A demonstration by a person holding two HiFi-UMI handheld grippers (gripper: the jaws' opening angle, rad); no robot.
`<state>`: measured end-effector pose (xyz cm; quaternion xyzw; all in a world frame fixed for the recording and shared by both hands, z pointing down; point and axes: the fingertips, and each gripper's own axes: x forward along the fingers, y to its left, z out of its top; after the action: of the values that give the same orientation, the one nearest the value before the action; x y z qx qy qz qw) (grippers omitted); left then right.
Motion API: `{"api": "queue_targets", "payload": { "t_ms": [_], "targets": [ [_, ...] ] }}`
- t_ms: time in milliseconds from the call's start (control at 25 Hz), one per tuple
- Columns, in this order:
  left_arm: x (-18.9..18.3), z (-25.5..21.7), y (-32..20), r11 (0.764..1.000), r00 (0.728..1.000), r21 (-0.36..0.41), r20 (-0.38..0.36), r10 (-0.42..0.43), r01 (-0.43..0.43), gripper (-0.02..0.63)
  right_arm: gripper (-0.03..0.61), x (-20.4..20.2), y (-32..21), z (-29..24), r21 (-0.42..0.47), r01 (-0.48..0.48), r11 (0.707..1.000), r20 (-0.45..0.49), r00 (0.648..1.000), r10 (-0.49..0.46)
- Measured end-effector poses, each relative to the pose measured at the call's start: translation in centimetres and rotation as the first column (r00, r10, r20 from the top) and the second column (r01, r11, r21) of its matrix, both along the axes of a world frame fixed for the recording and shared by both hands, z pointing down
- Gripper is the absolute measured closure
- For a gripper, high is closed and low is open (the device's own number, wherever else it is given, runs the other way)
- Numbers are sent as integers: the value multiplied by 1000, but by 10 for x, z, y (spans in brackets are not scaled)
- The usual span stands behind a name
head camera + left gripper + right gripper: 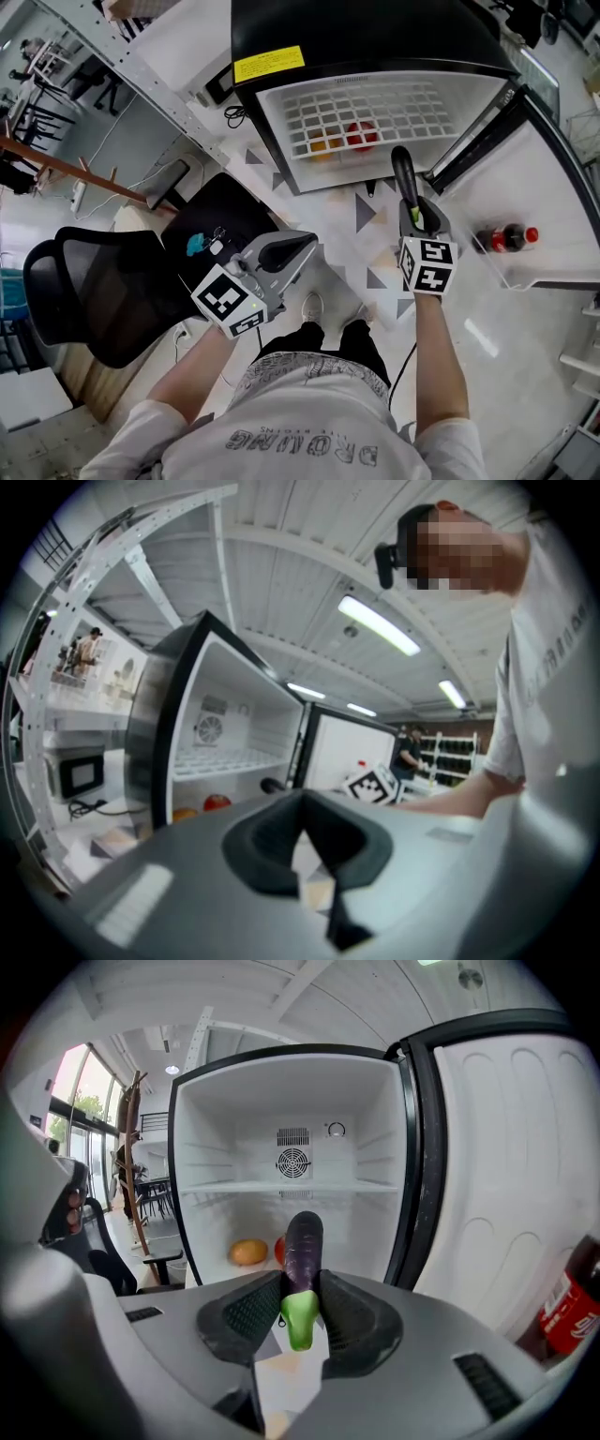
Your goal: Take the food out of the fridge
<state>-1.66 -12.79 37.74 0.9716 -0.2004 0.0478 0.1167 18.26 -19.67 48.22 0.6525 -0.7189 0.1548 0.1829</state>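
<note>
Right now our right tool (302, 1279) is clamped on the eggplant (303, 1241), green stem end between the pads, dark body sticking out past the tips. Beyond it, the open fridge (375, 1147) holds an orange fruit (248, 1252) and a red fruit (278, 1250). Our left tool (302, 803) has its jaws together, empty.

The left gripper (301, 810) is filling the bottom of the frame, its jaws meeting at the tips with nothing between them. At centre left a fridge (251, 716) is standing open, its door (352, 750) swinging right. A red fruit (217, 802) and an orange one (184, 813) are lying under its shelf (225, 761). An arm (469, 795) is reaching in from the right.
</note>
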Motion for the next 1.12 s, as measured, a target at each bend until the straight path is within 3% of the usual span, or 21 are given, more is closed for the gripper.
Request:
{"api": "queue_targets", "payload": {
  "t_ms": [280, 600, 1120],
  "targets": [
    [0, -11, -2, 1000, 1000, 29, -7, 2, -2, 607, 463, 0, 34, -24, 26, 26, 999, -20, 999, -25],
    [6, -24, -6, 999, 1000, 46, -24, -1, 2, 607, 463, -7, 60, -64, 86, 46, 995, 22, 999, -48],
    [14, -39, -12, 997, 999, 74, -33, 0, 3, 607, 463, -15, 74, -125, 207, 77, 975, 59, 994, -91]
  ]
}}
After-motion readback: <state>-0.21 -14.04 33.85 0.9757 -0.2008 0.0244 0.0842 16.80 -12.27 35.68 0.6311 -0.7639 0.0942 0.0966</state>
